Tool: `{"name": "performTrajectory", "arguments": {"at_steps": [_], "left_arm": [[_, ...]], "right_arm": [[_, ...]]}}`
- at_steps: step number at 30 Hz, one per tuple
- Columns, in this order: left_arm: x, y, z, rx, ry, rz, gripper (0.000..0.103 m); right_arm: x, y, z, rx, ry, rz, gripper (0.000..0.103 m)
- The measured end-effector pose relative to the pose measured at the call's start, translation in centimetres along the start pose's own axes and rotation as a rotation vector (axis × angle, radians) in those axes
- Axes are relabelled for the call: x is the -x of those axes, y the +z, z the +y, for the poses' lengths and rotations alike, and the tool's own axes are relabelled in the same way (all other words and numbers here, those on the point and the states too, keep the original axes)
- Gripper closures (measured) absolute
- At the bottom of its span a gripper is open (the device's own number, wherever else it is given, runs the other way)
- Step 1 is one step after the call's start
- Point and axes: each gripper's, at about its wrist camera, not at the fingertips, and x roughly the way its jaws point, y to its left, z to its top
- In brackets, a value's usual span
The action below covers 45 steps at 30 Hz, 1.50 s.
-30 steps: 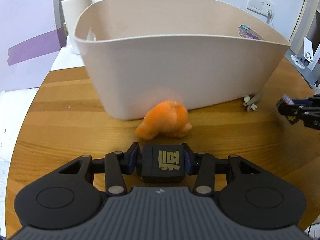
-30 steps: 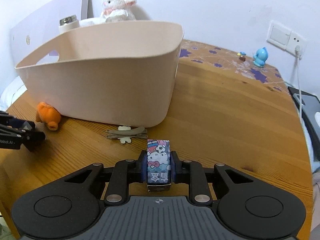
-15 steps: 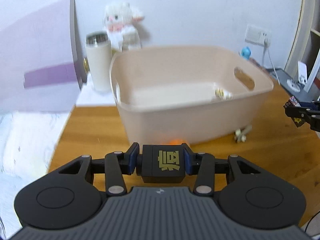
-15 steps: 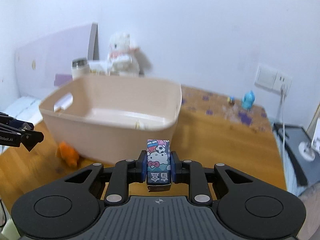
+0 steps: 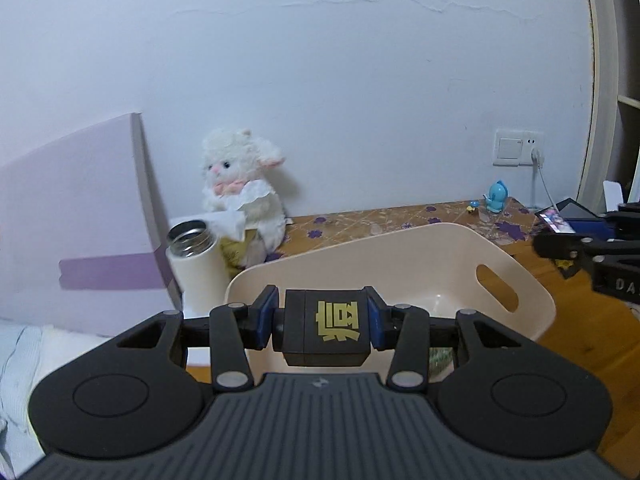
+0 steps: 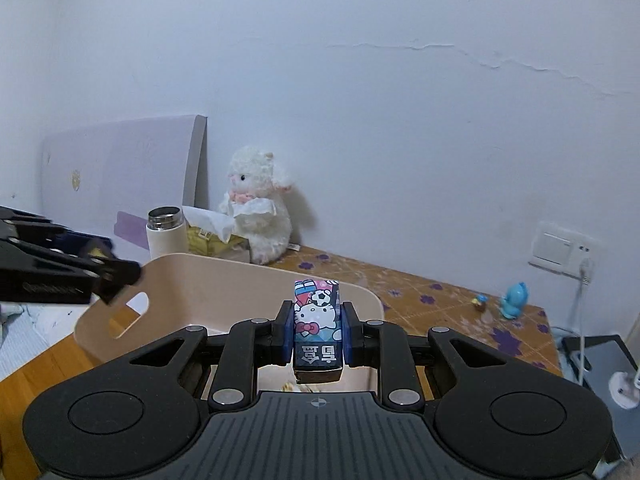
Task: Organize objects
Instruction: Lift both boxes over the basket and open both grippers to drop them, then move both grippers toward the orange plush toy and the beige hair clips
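My left gripper is shut on a black box with a gold character on its top. It hangs above the near rim of the beige plastic basket. My right gripper is shut on a small cartoon-cat box, held over the same basket from its other end. Each gripper shows in the other's view: the right one at the right edge, the left one at the left edge. The orange plush toy and the hair clips on the table are hidden below.
A white plush lamb, a white flask and a tissue pack stand behind the basket by the wall. A blue figurine and a wall socket sit at the back right. A lilac headboard rises on the left.
Both grippers have risen and tipped up from table level to above the basket rim, still holding their boxes. The orange plush and the clips have dropped out of view.
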Motion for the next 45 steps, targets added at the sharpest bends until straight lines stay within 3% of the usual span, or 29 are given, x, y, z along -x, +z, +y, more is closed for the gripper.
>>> {"name": "performTrajectory", "arguments": {"at_steps": [9,16,17,18,22,23,25,30,32,34,45], "left_arm": [[-7.8,-1.1,-2.2,-0.003,0.009,0.167,0.056],[-10.9,-3.5,-2.7,-0.015,0.002,0.303,0.056],[-11.0,-3.6,-2.6,-0.013,-0.002,0.312,0.056],[-11.2,-3.7,-2.5,-0.006,-0.006,0.319,0.056],[-10.3,-3.5,-1.9,0.029,-0.021,0.300,0.052],[-10.0,-3.3,-1.8,0.037,-0.022,0.295,0.041],[-8.9,-2.8,-1.7,0.044,-0.013,0.261,0.031],[-5.8,-2.1,-1.4,0.055,0.000,0.217,0.030],[-4.7,-2.0,-1.3,0.057,0.007,0.208,0.025],[-3.4,-2.1,-1.3,0.060,0.015,0.198,0.020],[1.9,-4.5,-0.8,0.093,0.032,0.181,0.019]], "right_arm": [[-6.0,-1.8,2.0,-0.004,0.030,0.144,0.082],[-8.1,-3.7,2.6,0.014,0.037,0.244,0.081],[-8.1,-3.8,2.7,0.013,0.031,0.248,0.070],[-8.1,-3.9,2.7,0.011,0.029,0.247,0.067],[-7.0,-3.8,2.9,0.014,0.020,0.234,0.054],[-6.6,-3.6,3.0,0.020,0.016,0.222,0.052],[-5.3,-3.1,3.0,0.024,0.011,0.194,0.044],[-2.2,-2.3,2.6,0.011,-0.007,0.148,0.031],[-1.3,-2.2,2.4,0.001,-0.013,0.147,0.027],[-0.3,-2.4,2.1,-0.009,-0.015,0.150,0.025],[3.5,-5.2,1.6,-0.035,-0.028,0.192,0.013]]}}
